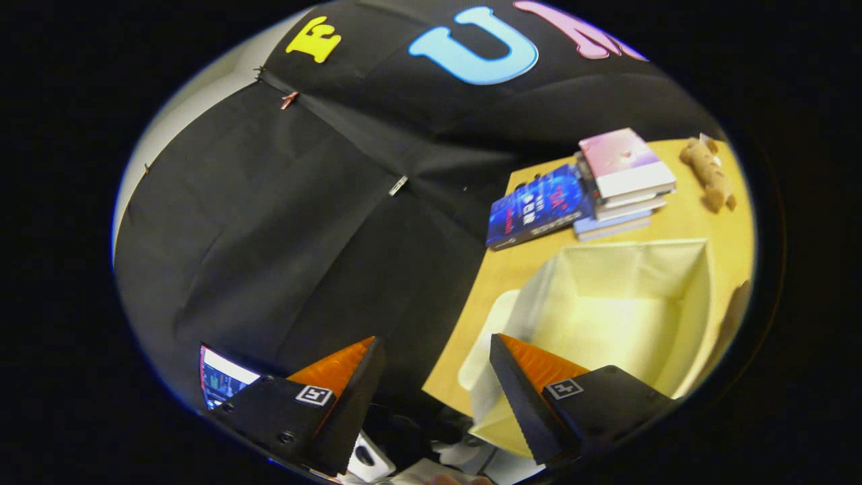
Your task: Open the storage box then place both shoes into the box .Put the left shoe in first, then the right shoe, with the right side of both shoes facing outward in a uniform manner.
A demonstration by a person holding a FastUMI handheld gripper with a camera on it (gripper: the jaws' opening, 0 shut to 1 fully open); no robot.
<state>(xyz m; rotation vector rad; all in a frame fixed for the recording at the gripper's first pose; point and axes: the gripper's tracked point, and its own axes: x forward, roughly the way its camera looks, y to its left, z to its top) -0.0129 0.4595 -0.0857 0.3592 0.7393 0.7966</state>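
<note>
The storage box (619, 303) is pale cream fabric and stands open on the wooden table (680, 219), its inside bare. Its lid or flap (488, 337) hangs down on the side nearest the fingers. My gripper (436, 364) is open with nothing between its fingers. It is tilted and held off the table's edge, with one finger in front of the box's near corner and the other over the black cloth wall.
A blue book (535, 205) and a stack of books with a pink one on top (623, 168) lie beyond the box. A small tan plush toy (707, 172) lies farther back. A lit screen (219, 377) shows by the far finger.
</note>
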